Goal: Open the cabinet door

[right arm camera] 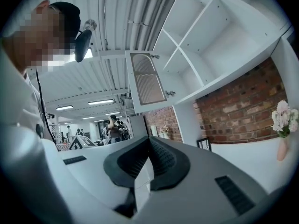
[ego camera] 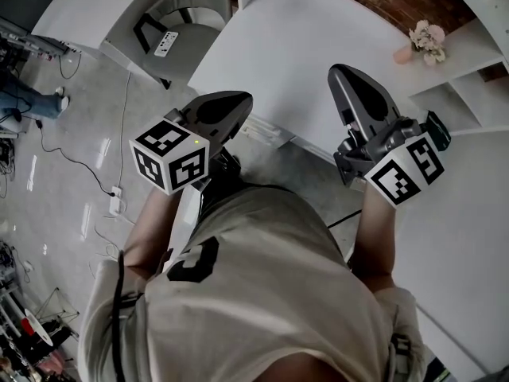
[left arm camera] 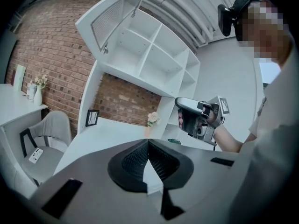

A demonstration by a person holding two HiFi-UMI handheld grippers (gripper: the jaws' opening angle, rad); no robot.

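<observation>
Left gripper view: the left gripper (left arm camera: 148, 141) has its jaws pressed together on nothing, pointing about level. The right gripper (right arm camera: 149, 139) is the same, shut and empty. The cabinet door (left arm camera: 114, 20) sits well apart at 11 o'clock, already flipped up, its long edge slanting. For the right gripper it's at 12. I can't tell which hand is nearer.

A: Place type?
B: Staged home-office corner in a lab hall: brick wall (left arm camera: 46, 41), white desk (ego camera: 318, 62), wall cabinet (left arm camera: 154, 64), flower vase (ego camera: 425, 42), picture frame (left arm camera: 92, 117), chair (ego camera: 187, 10).
A: Why lab?
B: Cables (ego camera: 73, 162) across the floor, bare ceiling pipes (right arm camera: 112, 13), strip lights (right arm camera: 101, 101), people (right arm camera: 113, 125) far behind (small, blurry).
</observation>
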